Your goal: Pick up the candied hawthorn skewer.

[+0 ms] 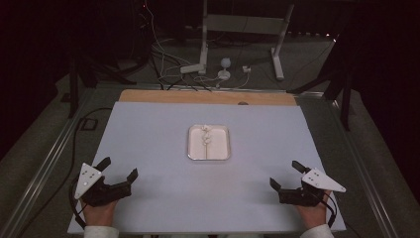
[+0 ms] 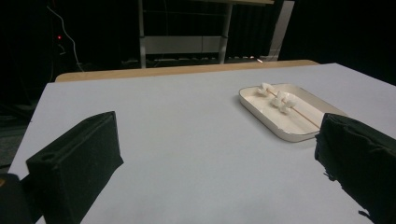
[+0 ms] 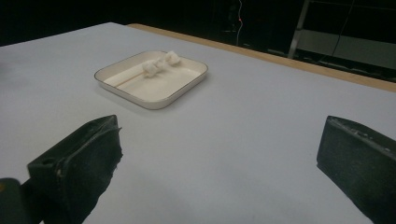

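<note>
Starting position. I hold my left tongs [image 1: 118, 169] at the near left corner of the table [image 1: 148, 134] and my right tongs [image 1: 286, 174] at the near right corner. Both are released: the jaws of each stand wide apart with nothing between them, as the two gripper views confirm — bare table surface lies between the black pads in each.

Work item. A shallow white tray [image 1: 224, 144] sits near the middle of the table, well apart from both tongs. In it lies a thin skewer [image 1: 206, 148], running lengthwise, with a few small white pieces [image 1: 206, 133] threaded on it toward the far end. The left gripper view shows the tray [image 2: 261, 114] ahead and to the right, the pieces [image 2: 282, 100] clustered along the skewer; the right gripper view shows the same tray [image 3: 154, 102] ahead and to the left. What the pieces are made of I cannot tell — they look soft and lumpy.

Step in hand. I judge this as the opening approach: nothing is gripped and the tray contents lie undisturbed.

Next move. Both tongs should travel forward and inward to the tray. One should close on the bare near end of the skewer to steady it; the other should address the white pieces. The skewer is thin and lies flat against the tray floor, so the jaws must come in low and narrow before closing.
</note>
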Tool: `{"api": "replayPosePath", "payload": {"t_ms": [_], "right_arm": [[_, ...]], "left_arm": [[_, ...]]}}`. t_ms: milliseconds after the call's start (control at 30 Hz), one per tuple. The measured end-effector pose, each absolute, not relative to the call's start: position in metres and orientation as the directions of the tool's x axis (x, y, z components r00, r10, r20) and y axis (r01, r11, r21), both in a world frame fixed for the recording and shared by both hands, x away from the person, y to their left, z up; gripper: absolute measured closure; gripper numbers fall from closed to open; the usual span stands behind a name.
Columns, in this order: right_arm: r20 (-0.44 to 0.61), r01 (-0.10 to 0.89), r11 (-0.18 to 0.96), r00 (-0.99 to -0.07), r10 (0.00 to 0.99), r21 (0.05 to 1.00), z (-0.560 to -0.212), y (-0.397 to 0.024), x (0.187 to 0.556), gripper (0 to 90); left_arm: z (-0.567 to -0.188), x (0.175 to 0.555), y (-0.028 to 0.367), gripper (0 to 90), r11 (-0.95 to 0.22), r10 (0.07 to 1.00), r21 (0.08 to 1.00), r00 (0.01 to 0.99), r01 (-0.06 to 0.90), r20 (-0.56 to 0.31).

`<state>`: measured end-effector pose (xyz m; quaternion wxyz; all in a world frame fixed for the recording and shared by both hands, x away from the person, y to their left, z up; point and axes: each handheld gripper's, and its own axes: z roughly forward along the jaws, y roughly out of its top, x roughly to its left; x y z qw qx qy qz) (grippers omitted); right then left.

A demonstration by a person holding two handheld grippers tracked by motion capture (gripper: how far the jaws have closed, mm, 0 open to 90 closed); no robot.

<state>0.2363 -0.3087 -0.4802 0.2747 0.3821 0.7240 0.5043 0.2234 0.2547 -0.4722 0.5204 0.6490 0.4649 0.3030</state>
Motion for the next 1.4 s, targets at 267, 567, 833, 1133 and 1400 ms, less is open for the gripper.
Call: {"api": "replayPosePath", "payload": {"t_ms": [267, 567, 833, 1133, 1400], "right_arm": [[0.001, 0.284, 0.188, -0.553, 0.833, 0.94, -0.481, -0.31, 0.238, 0.0], [-0.003, 0.293, 0.199, -0.554, 0.833, 0.935, -0.482, -0.31, 0.24, 0.0], [-0.005, 0.296, 0.202, -0.552, 0.834, 0.934, -0.482, -0.309, 0.24, 0.0], [-0.012, 0.298, 0.209, -0.55, 0.835, 0.931, -0.483, -0.309, 0.24, 0.0], [-0.016, 0.299, 0.213, -0.546, 0.838, 0.93, -0.482, -0.308, 0.24, 0.0]], "left_arm": [[-0.474, 0.223, 0.254, 1.0, -0.017, 0.921, 0.956, 0.376, 0.293, -0.099], [-0.466, 0.224, 0.243, 0.4, -0.043, 0.921, 0.956, 0.383, 0.29, -0.075], [-0.453, 0.237, 0.228, 0.4, -0.07, 0.907, 0.953, 0.417, 0.295, -0.063], [-0.444, 0.258, 0.215, 0.5, -0.075, 0.895, 0.948, 0.441, 0.311, -0.074], [-0.438, 0.276, 0.203, 0.5, -0.068, 0.881, 0.942, 0.462, 0.328, -0.098]]}}
